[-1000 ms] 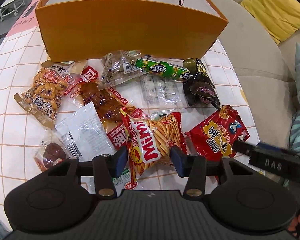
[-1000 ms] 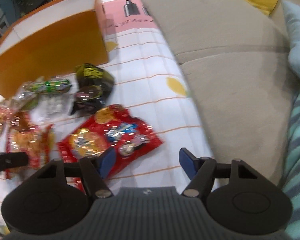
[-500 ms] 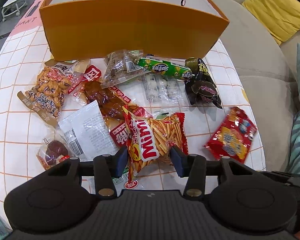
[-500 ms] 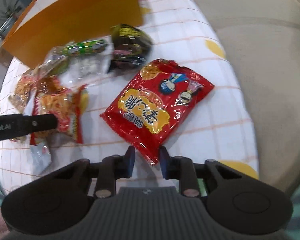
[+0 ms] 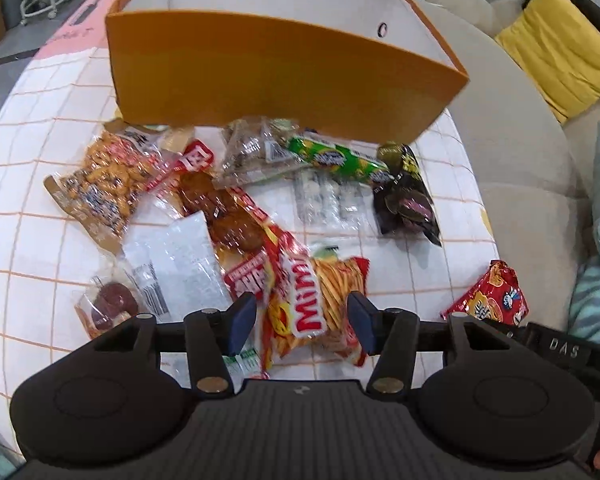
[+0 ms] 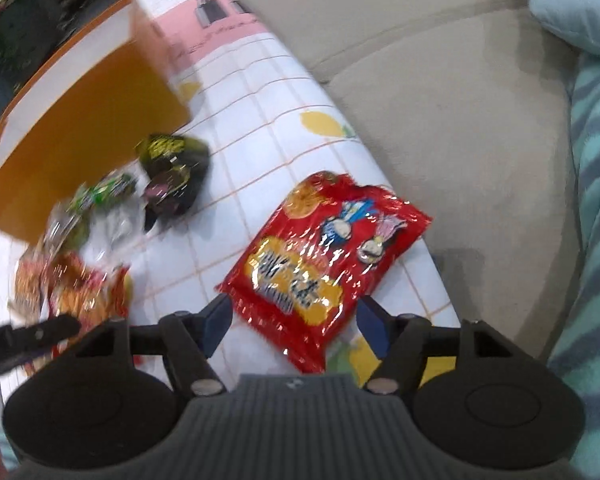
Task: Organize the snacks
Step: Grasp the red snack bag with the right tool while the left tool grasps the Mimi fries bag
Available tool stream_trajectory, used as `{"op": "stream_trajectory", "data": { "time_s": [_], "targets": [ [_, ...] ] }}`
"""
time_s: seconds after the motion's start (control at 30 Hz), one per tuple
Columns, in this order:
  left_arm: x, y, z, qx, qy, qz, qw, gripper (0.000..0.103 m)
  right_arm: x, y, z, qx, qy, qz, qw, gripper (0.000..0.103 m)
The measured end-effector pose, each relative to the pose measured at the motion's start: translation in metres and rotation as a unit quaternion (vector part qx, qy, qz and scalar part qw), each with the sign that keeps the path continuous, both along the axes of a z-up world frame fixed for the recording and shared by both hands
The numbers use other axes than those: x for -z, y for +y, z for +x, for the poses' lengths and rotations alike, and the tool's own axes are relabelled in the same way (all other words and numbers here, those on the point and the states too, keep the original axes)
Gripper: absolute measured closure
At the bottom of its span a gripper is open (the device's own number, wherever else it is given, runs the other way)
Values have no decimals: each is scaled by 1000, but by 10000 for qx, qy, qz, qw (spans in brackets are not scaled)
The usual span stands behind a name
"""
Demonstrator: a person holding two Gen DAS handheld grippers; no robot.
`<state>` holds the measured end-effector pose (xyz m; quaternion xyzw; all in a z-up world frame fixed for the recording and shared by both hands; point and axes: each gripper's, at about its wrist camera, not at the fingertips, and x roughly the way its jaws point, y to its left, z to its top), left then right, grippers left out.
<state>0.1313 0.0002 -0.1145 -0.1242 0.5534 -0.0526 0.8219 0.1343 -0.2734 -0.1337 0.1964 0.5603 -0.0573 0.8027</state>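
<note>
Orange box [image 5: 284, 76] interior looks bare; all snacks on table [image 5: 36, 208]. Left gripper [image 5: 302, 322] wide open around Mimi bag [image 5: 320, 304]; right gripper [image 6: 294, 320] wide open around red packet [image 6: 324, 256]. Nothing gripped.

Left gripper [image 5: 302, 322] and right gripper [image 6: 294, 320]: matte black bodies, ribbed grey centre, twin round housings, brass screws, blue-padded jaws. White "DAS" lettering on one side bar.

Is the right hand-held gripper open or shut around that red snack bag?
Open. The right hand-held gripper has its blue pads spread wide on either side of the red snack bag, which lies flat on the tablecloth.
</note>
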Motion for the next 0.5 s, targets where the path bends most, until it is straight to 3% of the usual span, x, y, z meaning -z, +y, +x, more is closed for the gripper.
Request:
{"op": "stream_trajectory", "data": {
  "time_s": [0.07, 0.27, 0.33, 0.43, 0.5],
  "targets": [
    [-2, 0, 1, 5, -29, 2, 10000, 41, 1, 3, 6, -148, -165, -74, 9997, 36],
    [-2, 1, 1, -38, 0, 12, 10000, 41, 8, 42, 20, -1545, -534, -216, 9863, 37],
    [-1, 1, 1, -44, 19, -3, 10000, 41, 7, 52, 19, -1602, -573, -387, 9847, 35],
    [3, 0, 4, -68, 70, -22, 9999, 39, 7, 56, 25, -1405, -553, -539, 9871, 20],
    [6, -2, 6, -96, 128, -25, 9999, 39, 9, 53, 34, -1146, -491, -464, 9911, 20]
  ]
}}
